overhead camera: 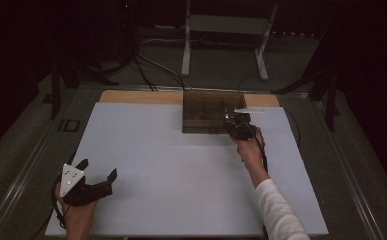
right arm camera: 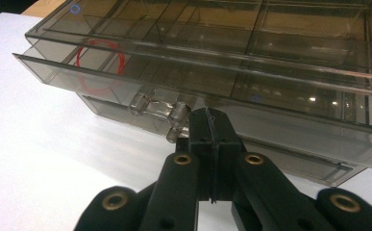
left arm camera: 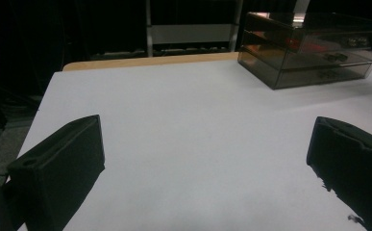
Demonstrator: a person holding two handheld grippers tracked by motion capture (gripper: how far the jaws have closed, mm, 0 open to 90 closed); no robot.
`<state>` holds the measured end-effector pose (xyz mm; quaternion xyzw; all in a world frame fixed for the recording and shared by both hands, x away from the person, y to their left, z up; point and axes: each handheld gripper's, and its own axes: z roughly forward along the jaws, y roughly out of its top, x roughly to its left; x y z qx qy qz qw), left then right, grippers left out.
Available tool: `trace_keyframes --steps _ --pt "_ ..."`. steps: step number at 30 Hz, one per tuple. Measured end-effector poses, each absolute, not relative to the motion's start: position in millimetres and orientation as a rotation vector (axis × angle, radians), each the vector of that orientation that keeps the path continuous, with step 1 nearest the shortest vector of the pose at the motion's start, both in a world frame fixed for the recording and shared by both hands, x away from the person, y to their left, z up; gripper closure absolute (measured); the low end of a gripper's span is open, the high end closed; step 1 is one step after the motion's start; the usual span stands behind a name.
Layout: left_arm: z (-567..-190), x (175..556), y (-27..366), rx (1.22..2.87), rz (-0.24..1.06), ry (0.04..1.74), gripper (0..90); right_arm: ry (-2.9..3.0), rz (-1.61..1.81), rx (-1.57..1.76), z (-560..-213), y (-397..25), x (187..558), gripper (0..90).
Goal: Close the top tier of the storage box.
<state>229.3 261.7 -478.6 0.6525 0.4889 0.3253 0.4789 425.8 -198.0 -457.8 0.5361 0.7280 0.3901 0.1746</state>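
A smoky see-through drawer box (overhead camera: 213, 111) stands at the back of the white table (overhead camera: 181, 170), right of centre. My right gripper (overhead camera: 234, 126) is at its front right corner. In the right gripper view the jaws (right arm camera: 212, 118) are pressed together, their tips against the drawer front just right of a clear handle (right arm camera: 157, 109); nothing shows between them. The top drawer (right arm camera: 270, 72) stands slightly out at its left end, with a red ring (right arm camera: 100, 60) inside. My left gripper (overhead camera: 98, 168) rests near the front left edge, open and empty (left arm camera: 207, 126); the box (left arm camera: 313, 48) is far off.
A strip of wooden tabletop (overhead camera: 131, 96) shows behind the white sheet. Beyond the table stand the white legs of a frame (overhead camera: 186, 45), with cables (overhead camera: 146, 70) on the floor. Dark stands flank the table at both sides.
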Motion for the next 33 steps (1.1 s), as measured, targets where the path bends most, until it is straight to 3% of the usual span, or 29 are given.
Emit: trace_keyframes --steps 33 --pt "-478.0 228.3 263.1 1.583 0.795 1.196 1.1 2.022 1.100 1.552 -457.4 -198.6 440.1 90.0"
